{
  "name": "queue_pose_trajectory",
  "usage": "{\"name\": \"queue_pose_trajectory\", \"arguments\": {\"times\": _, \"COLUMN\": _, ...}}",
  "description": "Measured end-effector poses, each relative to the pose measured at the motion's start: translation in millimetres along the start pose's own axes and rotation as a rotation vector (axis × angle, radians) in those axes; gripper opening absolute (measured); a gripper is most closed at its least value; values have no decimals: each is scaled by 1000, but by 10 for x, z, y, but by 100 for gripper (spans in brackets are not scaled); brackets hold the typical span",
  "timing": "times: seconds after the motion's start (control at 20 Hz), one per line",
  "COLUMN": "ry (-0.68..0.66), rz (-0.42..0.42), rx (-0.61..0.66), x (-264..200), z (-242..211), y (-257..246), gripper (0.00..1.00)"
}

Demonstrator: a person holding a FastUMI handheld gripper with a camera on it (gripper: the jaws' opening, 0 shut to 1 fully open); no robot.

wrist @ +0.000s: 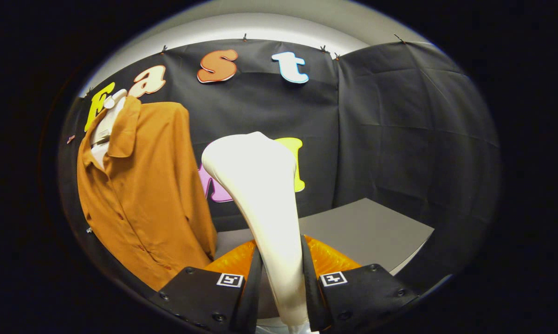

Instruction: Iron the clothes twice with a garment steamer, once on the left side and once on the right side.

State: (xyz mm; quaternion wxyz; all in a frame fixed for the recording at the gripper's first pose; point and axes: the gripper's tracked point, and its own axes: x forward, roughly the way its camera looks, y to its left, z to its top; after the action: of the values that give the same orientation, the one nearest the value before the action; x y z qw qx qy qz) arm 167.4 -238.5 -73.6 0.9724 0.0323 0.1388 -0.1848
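A white garment steamer (265, 199) stands upright between my fingers, its rounded head rising well above them. My gripper (281, 273) is shut on the steamer's handle, both fingers pressing its sides. An orange-brown buttoned shirt (144, 195) hangs on a white hanger (109, 113) to the left of the steamer, against the black cloth wall. The steamer head is to the right of the shirt and apart from it, with black cloth showing between them.
A grey tabletop (367, 232) lies beyond the fingers to the right, with its right edge near the booth's side wall. Black cloth walls (413, 139) close the booth behind and on the right.
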Motion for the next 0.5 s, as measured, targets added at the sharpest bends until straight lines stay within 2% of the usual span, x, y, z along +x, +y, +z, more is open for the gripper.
{"name": "queue_pose_trajectory", "arguments": {"times": 0.5, "ry": -4, "rz": 60, "rx": -29, "x": -270, "z": -84, "y": 1170, "gripper": 46}}
